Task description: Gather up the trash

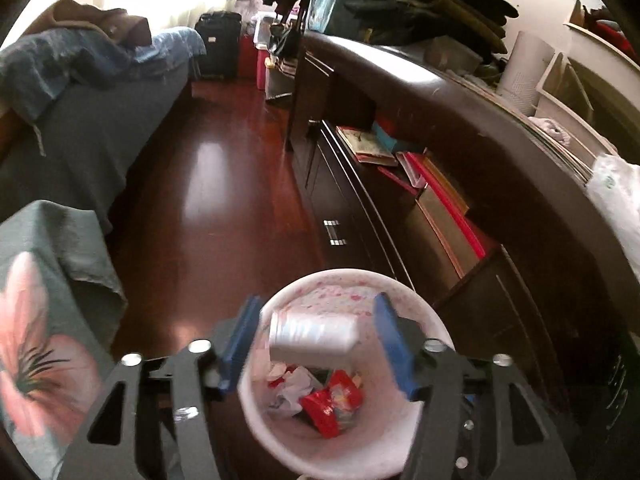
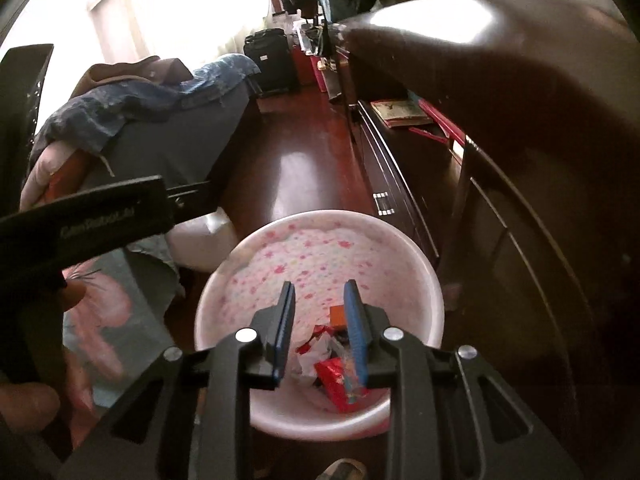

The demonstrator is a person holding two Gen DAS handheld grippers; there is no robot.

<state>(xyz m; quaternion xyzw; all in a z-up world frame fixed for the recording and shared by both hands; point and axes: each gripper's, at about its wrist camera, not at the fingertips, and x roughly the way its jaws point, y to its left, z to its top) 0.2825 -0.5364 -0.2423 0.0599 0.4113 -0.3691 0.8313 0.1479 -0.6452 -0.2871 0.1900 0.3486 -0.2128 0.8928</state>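
A pink flowered trash bin (image 1: 424,320) stands on the floor beside the dark cabinet; it also shows in the right wrist view (image 2: 400,248). Red wrappers (image 1: 328,404) and crumpled paper lie in its bottom, also seen in the right wrist view (image 2: 340,380). My left gripper (image 1: 316,332) hangs open over the bin, and a blurred white plastic bottle (image 1: 312,332) sits between its jaws without touching them. My right gripper (image 2: 320,308) is open and empty above the bin. The left gripper's body (image 2: 80,216) crosses the right wrist view at the left.
A long dark cabinet (image 1: 460,128) with books on its open shelf runs along the right. A bed (image 1: 100,128) with blue and brown covers is at the left. A flowered cloth (image 1: 44,320) lies at the near left. A black suitcase (image 1: 218,44) stands at the far end of the wood floor.
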